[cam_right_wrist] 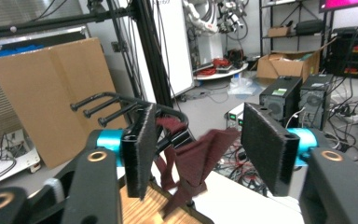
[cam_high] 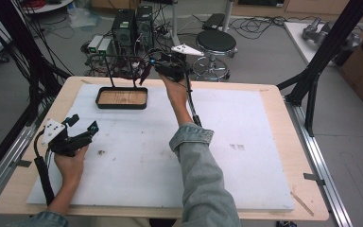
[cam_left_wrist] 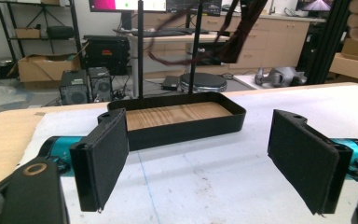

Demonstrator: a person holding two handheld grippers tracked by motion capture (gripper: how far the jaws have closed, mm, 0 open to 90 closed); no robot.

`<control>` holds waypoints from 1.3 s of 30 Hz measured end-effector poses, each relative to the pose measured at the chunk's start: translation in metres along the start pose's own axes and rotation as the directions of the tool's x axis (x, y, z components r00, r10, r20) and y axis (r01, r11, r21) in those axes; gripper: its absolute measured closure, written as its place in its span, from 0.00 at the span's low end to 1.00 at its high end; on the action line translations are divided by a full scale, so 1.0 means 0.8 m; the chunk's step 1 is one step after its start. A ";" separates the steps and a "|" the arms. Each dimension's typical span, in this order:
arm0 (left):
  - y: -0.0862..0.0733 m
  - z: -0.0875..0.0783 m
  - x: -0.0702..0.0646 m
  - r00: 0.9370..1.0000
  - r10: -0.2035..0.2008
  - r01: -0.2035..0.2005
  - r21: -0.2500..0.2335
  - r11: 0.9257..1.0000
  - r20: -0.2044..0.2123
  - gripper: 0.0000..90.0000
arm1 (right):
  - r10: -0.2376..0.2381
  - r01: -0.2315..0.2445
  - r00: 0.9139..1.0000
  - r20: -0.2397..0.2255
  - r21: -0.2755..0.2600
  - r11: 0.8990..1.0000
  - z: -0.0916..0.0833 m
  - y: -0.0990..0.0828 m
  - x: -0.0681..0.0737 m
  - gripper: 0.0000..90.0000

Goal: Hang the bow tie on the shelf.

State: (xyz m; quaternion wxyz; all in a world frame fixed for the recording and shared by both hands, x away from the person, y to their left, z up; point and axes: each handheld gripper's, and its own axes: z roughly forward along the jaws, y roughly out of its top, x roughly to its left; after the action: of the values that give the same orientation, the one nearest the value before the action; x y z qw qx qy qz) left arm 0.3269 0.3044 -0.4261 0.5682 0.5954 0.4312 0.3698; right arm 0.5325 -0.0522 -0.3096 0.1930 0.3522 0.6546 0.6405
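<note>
From the high view, a black stand [cam_high: 121,97] with a wooden base sits near the far left part of the table [cam_high: 274,99], on the white mat [cam_high: 246,123]. The right gripper [cam_high: 147,66] is held up at the stand's top bar, where a dark red cloth [cam_high: 144,73] hangs; the left gripper [cam_high: 82,126] rests near the left edge of the table, well apart from the stand. In the left gripper view, its jaws stand wide with nothing between them, and the stand [cam_left_wrist: 177,116] is ahead of them, the cloth [cam_left_wrist: 233,42] draped from above. In the right gripper view, the jaws are half apart and the cloth [cam_right_wrist: 196,158] hangs between them over a rail [cam_right_wrist: 121,109], but the pads do not press it. I judge the hanging is done, the cloth is released, and only pulling the hand away remains.
</note>
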 end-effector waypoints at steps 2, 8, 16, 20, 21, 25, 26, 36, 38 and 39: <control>0.000 0.000 0.000 1.000 -0.001 0.001 -0.001 1.000 -0.003 0.23 | 0.009 -0.009 1.000 0.008 -0.011 1.000 -0.004 0.002 -0.002 0.41; 0.000 0.000 0.000 1.000 0.003 -0.003 -0.002 1.000 -0.002 0.23 | 0.013 -0.012 0.999 0.043 -0.017 1.000 -0.020 0.009 -0.007 0.32; 0.000 0.002 -0.001 1.000 0.002 -0.002 -0.008 1.000 0.001 0.23 | -0.014 0.016 0.998 0.059 -0.038 0.999 -0.043 0.023 -0.008 0.26; 0.000 0.004 -0.001 1.000 -0.001 0.001 -0.013 1.000 0.004 0.23 | -0.049 0.054 0.994 0.097 -0.049 0.997 -0.065 0.032 -0.010 0.18; 0.000 0.004 -0.001 1.000 -0.001 0.001 -0.013 1.000 0.004 0.23 | -0.049 0.054 0.994 0.097 -0.049 0.997 -0.065 0.032 -0.010 0.18; 0.000 0.008 -0.002 1.000 -0.004 0.004 -0.011 1.000 0.010 0.23 | -0.080 0.086 0.989 0.125 -0.046 0.995 -0.092 0.039 -0.014 0.14; 0.000 0.008 -0.002 1.000 -0.004 0.004 -0.011 1.000 0.010 0.23 | -0.083 0.090 0.989 0.126 -0.053 0.995 -0.097 0.041 -0.015 0.14; -0.001 0.011 -0.004 1.000 0.000 0.000 -0.004 1.000 0.017 0.23 | -0.123 0.139 0.976 0.181 -0.078 0.987 -0.169 0.045 -0.028 0.13; -0.001 0.011 -0.005 1.000 0.001 -0.001 -0.003 1.000 0.017 0.23 | -0.115 0.133 0.974 0.195 -0.080 0.988 -0.192 0.045 -0.033 0.13; 0.000 0.011 -0.005 1.000 0.003 -0.003 -0.001 1.000 0.016 0.23 | -0.117 0.136 0.972 0.206 -0.082 0.987 -0.201 0.044 -0.035 0.13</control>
State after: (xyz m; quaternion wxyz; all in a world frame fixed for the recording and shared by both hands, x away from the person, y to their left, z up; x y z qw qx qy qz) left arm 0.3337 0.2973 -0.4269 0.5714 0.5986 0.4258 0.3660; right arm 0.4457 -0.1877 -0.2641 0.3149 0.3629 0.6216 0.6186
